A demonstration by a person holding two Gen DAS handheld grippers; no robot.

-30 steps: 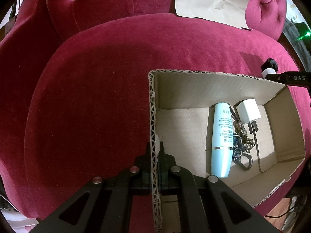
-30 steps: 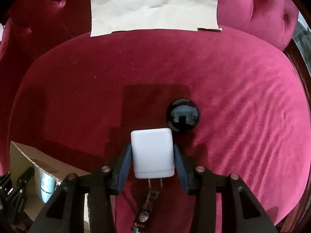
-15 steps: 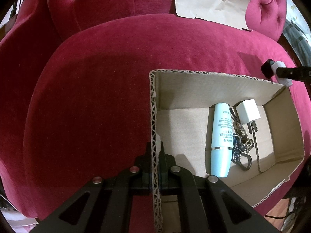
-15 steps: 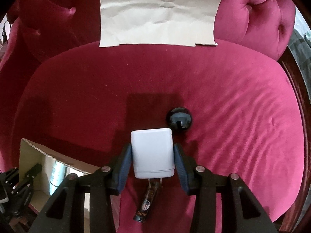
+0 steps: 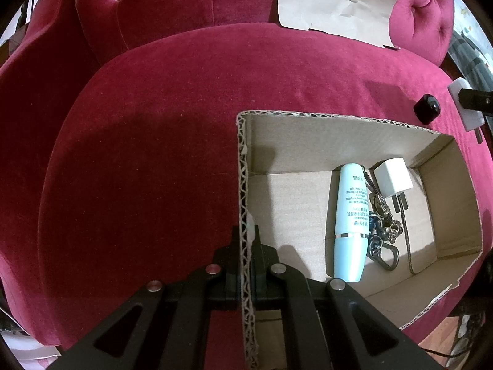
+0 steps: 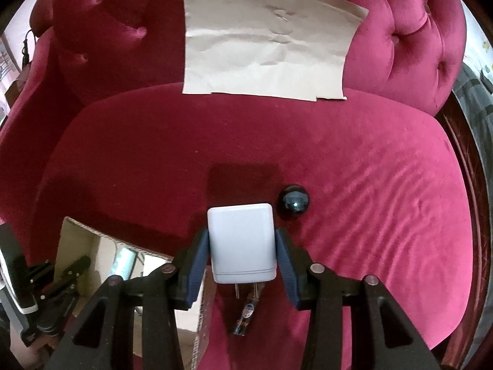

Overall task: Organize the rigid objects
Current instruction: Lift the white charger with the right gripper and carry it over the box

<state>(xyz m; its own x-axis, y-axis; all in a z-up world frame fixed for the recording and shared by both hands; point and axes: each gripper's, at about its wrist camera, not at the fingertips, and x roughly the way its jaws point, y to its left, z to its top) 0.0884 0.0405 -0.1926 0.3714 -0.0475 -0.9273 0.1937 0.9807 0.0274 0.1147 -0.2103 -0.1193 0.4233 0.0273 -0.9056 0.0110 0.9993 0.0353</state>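
My left gripper (image 5: pixel 246 240) is shut on the left wall of an open cardboard box (image 5: pixel 243 160) that rests on a red velvet seat. Inside the box lie a pale blue tube (image 5: pixel 351 225), a metal keychain (image 5: pixel 383 231) and a small white plug adapter (image 5: pixel 394 178). My right gripper (image 6: pixel 242 246) is shut on a larger white charger (image 6: pixel 242 242), prongs pointing back at the camera, held above the seat; the charger (image 5: pixel 466 114) also shows at the right edge of the left wrist view. A black ball (image 6: pixel 294 205) and a small battery (image 6: pixel 246 320) lie on the cushion beneath.
A sheet of brown paper (image 6: pixel 268 58) leans against the tufted red backrest (image 6: pixel 409 40). The box (image 6: pixel 80 234) sits at the lower left of the right wrist view, with the left gripper (image 6: pixel 61 277) on its wall. A dark wooden frame (image 6: pixel 468 166) edges the seat on the right.
My right gripper has risen with the white charger; the ball, battery and seat look smaller and farther below, and more of the box shows. The left gripper has kept still on the box wall.
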